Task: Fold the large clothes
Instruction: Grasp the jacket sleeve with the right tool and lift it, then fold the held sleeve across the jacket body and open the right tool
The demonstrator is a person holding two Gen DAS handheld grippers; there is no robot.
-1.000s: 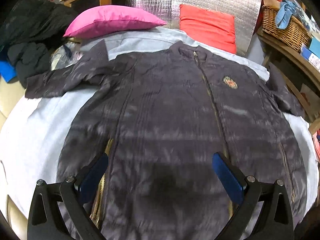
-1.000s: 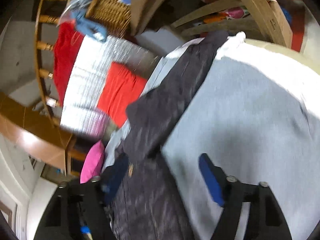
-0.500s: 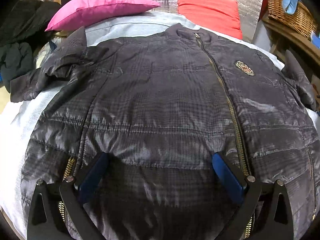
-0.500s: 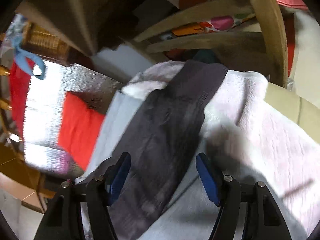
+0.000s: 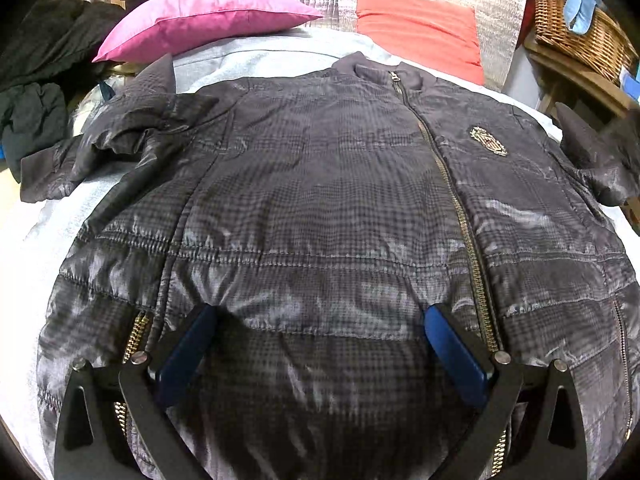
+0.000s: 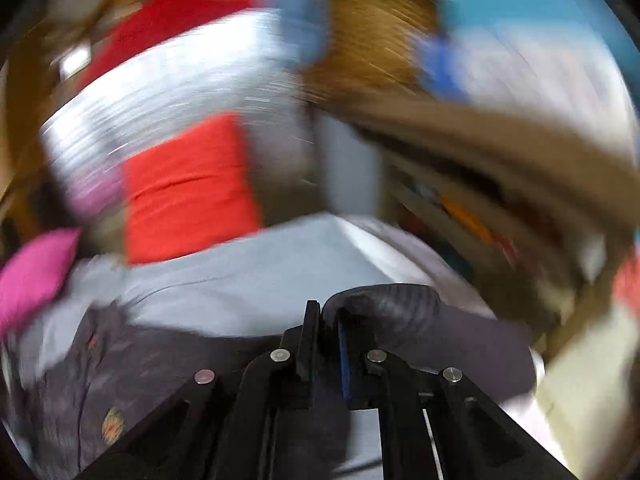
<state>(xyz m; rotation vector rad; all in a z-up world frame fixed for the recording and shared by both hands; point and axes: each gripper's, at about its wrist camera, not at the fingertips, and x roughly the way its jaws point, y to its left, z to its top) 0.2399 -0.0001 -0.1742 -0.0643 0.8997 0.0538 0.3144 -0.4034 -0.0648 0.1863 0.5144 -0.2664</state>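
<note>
A dark quilted jacket [image 5: 320,200] lies zipped and face up on a pale bed sheet [image 5: 260,56], collar toward the pillows. My left gripper [image 5: 320,312] stands open low over the jacket's lower front, its blue pads [image 5: 188,344] spread wide with fabric between them but not pinched. In the blurred right wrist view, my right gripper [image 6: 326,312] is shut on the jacket's sleeve cuff [image 6: 384,304], which curls over the jaws. The jacket's other sleeve [image 5: 100,152] lies crumpled at the left. The right sleeve [image 5: 600,168] rises at the far right edge.
A pink pillow [image 5: 200,20] and a red pillow [image 5: 420,28] rest at the head of the bed against a silver quilted panel. A wicker basket [image 5: 580,40] sits on a wooden shelf at right. Dark clothes [image 5: 40,80] are piled at left.
My right gripper shut on the sleeve cuff, then rolled and swung up fast, blurring its view. My left gripper sank closer to the jacket, then kept still.
</note>
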